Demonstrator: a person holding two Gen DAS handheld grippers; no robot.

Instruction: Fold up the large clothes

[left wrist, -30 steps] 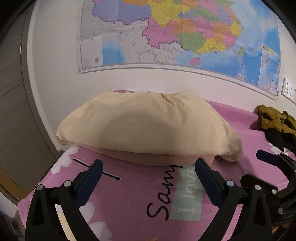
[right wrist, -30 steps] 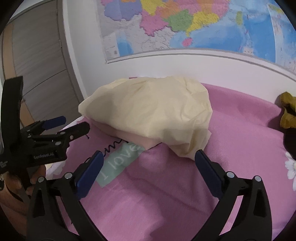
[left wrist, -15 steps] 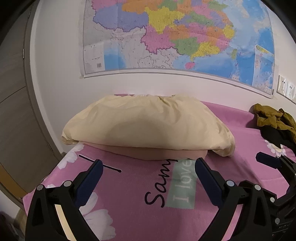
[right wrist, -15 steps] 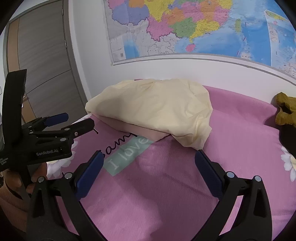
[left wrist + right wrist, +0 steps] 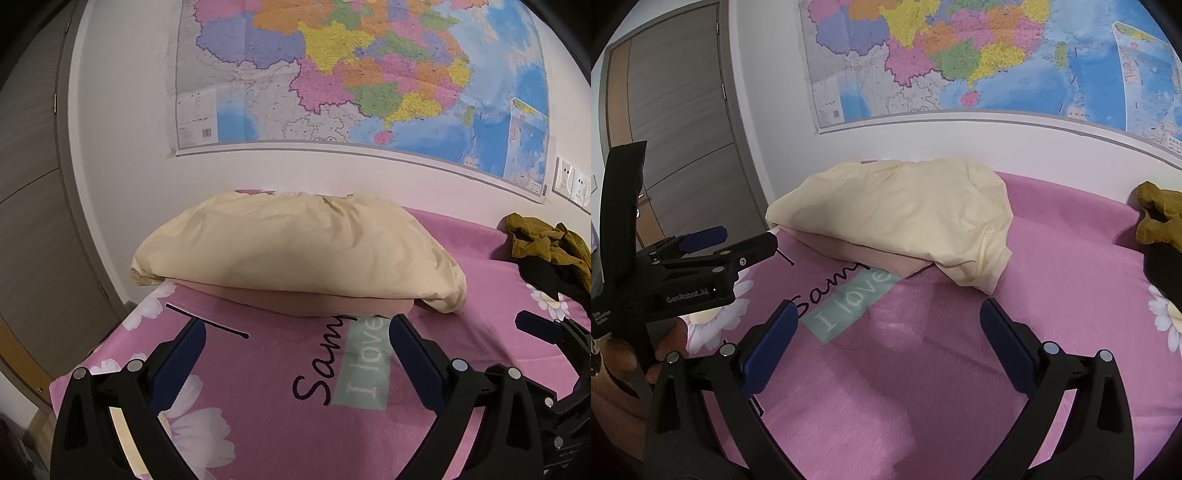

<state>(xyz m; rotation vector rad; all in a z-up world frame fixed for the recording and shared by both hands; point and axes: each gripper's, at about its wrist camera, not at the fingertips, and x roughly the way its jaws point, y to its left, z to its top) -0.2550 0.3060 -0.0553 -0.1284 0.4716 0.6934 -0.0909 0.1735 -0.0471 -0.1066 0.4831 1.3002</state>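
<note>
A: Both grippers are pulling back from a second ago, and more of the pink bedspread (image 5: 280, 398) is opening up below the pillows while the map (image 5: 362, 74) is filling more of the wall.

B: And the left gripper (image 5: 295, 354)?

A: It's hovering over the bedspread with its two blue-padded fingers spread wide, holding nothing. The right gripper (image 5: 890, 339) is doing the same, fingers apart, nothing between them, hanging over bare pink cloth.

B: Count it off for me.

A: Two grippers, one map. Two pillows stacked: a cream pillow (image 5: 295, 251) sitting on a peach pillow (image 5: 314, 304), only its front edge showing. They're lying against the wall, well ahead of both grippers.

B: The clothes?

A: An olive garment (image 5: 543, 240) is crumpled at the far right of the bed, well away from either gripper, with something dark (image 5: 546, 277) beside it. I can't tell whether that's a second garment.
</note>
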